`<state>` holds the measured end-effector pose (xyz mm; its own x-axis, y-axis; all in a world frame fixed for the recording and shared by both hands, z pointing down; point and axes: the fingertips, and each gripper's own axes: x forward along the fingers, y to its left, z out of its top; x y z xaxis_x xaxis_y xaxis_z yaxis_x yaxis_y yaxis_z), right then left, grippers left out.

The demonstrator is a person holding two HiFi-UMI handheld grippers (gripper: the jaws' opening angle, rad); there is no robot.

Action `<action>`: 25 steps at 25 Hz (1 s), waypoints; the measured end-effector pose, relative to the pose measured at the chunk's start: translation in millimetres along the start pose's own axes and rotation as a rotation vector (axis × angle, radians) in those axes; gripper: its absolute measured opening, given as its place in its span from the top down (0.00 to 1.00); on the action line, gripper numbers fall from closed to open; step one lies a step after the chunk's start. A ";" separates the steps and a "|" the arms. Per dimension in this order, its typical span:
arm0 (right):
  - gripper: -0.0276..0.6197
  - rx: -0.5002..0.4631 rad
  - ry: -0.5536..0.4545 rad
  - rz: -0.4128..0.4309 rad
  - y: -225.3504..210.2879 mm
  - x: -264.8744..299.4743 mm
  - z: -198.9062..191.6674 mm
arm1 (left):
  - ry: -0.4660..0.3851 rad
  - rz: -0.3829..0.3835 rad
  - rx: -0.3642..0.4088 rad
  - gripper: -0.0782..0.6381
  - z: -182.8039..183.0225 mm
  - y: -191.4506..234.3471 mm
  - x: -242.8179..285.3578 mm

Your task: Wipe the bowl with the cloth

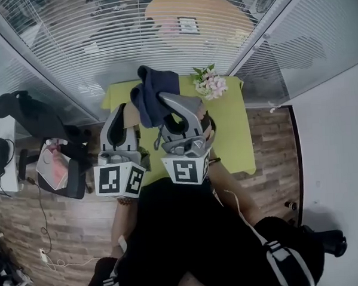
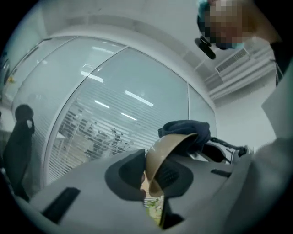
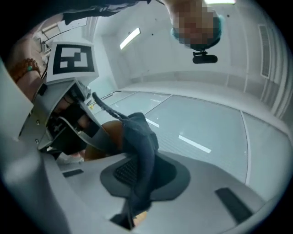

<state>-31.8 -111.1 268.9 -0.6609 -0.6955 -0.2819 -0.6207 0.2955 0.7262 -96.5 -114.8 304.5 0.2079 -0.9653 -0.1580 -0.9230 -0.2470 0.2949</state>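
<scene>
Both grippers are raised close to the head camera, above a green table (image 1: 234, 139). My left gripper (image 1: 125, 115) is shut on the rim of a tan bowl (image 2: 165, 153), which stands on edge between its pads. A dark blue cloth (image 1: 153, 94) hangs over the bowl's upper edge and bunches into it. My right gripper (image 1: 181, 112) is shut on that cloth (image 3: 141, 157). In the right gripper view the bowl (image 3: 108, 137) shows brown just behind the cloth, beside the left gripper's marker cube (image 3: 73, 58). In the left gripper view the cloth (image 2: 188, 130) tops the bowl.
A small bunch of pale flowers (image 1: 210, 83) lies at the table's far edge. Glass walls with blinds (image 1: 102, 42) stand behind the table. A black chair (image 1: 31, 114) and a bag (image 1: 57, 166) sit on the wood floor at left.
</scene>
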 end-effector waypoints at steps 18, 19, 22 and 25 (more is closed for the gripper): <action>0.88 0.714 -0.105 -0.052 -11.1 -0.8 11.4 | -0.202 -0.165 -0.585 0.80 20.3 13.5 -13.9; 0.88 0.758 -0.107 -0.047 -11.2 -0.3 10.3 | -0.215 -0.178 -0.629 0.80 19.7 14.0 -13.7; 0.88 0.892 -0.094 -0.019 -5.6 1.1 2.7 | -0.237 -0.203 -0.711 0.80 16.2 16.7 -13.3; 0.88 1.107 -0.083 0.014 -0.7 3.3 -11.6 | -0.226 -0.188 -0.669 0.79 15.6 16.8 -12.8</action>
<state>-28.6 -121.2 274.8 -0.6713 -0.6538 -0.3492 -0.6197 0.7535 -0.2195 -119.7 -105.2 296.7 0.2051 -0.8782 -0.4322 -0.4677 -0.4758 0.7449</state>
